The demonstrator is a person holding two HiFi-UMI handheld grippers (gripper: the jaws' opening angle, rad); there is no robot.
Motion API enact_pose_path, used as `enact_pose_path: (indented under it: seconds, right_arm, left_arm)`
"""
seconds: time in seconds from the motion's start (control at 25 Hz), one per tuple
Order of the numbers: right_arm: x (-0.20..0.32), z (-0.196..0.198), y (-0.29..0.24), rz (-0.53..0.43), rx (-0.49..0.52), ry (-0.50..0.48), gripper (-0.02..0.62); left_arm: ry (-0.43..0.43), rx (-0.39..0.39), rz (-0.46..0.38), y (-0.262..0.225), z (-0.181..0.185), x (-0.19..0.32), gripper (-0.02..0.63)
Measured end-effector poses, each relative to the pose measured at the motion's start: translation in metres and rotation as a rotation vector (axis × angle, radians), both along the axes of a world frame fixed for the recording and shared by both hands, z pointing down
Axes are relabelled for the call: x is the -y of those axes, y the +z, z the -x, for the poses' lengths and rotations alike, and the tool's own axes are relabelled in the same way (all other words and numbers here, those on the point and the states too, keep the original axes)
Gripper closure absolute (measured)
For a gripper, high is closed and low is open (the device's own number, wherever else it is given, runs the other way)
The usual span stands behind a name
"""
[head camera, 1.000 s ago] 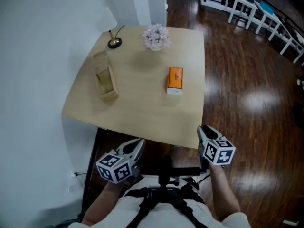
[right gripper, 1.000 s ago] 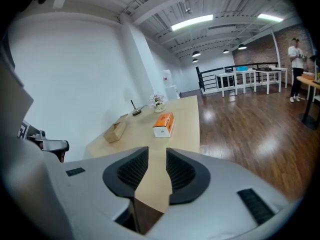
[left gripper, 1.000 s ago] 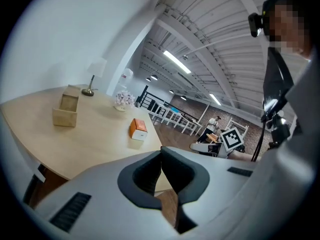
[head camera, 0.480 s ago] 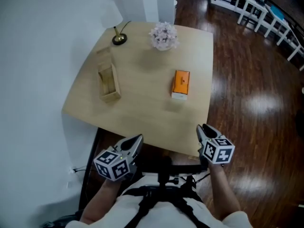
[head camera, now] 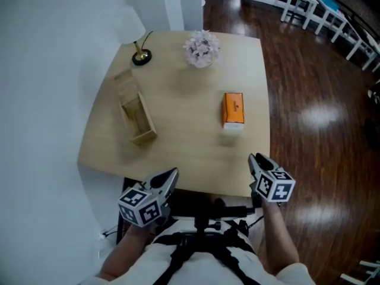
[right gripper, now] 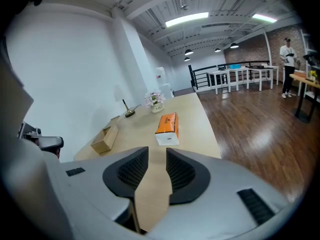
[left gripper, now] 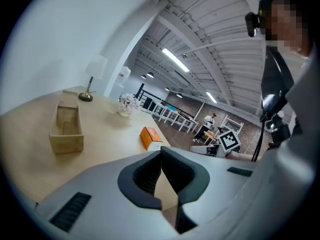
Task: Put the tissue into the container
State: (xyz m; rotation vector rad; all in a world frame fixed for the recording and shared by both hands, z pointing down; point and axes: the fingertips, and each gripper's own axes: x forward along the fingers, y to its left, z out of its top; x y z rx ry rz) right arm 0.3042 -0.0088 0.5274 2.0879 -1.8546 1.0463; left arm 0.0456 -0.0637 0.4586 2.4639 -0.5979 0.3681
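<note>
An orange tissue pack (head camera: 233, 110) lies on the right half of the light wooden table (head camera: 184, 153). The open wooden container (head camera: 136, 114) stands empty on the left half. Both grippers hover at the table's near edge, well short of either object. My left gripper (head camera: 172, 174) is near the front left; in the left gripper view its tips (left gripper: 161, 154) meet, with the container (left gripper: 66, 128) and pack (left gripper: 151, 138) far ahead. My right gripper (head camera: 254, 158) is by the front right corner, jaws (right gripper: 157, 151) slightly apart with nothing between them, and the pack (right gripper: 167, 126) is straight ahead.
A small pot of pale flowers (head camera: 200, 47) and a brass desk lamp (head camera: 141, 55) stand at the table's far edge. A white wall runs along the left. Dark wood floor (head camera: 314, 129) lies to the right, with white furniture (head camera: 309, 5) far back.
Both grippers have come forward to the table's near edge; the right one now reaches over it. The table sits closer in the head view. Neither gripper's jaws have changed.
</note>
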Motion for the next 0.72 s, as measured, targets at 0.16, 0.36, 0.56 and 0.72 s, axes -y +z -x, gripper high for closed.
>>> enact_pose_path:
  seconds: [0.16, 0.36, 0.56, 0.72]
  right_arm:
    - [0.017, 0.022, 0.005, 0.015, -0.006, 0.065, 0.477]
    - [0.032, 0.041, 0.005, 0.019, -0.019, 0.135, 0.477]
    - [0.045, 0.048, -0.002, 0.004, -0.035, 0.199, 0.477]
    - [0.061, 0.057, -0.007, 0.007, -0.055, 0.194, 0.477]
  left_arm:
    - [0.061, -0.008, -0.001, 0.000, 0.024, 0.026, 0.614]
    - [0.127, -0.020, 0.003, -0.001, 0.046, 0.053, 0.614]
    - [0.205, -0.025, 0.008, -0.002, 0.054, 0.066, 0.615]
    - [0.247, -0.021, 0.022, 0.001, 0.057, 0.072, 0.615]
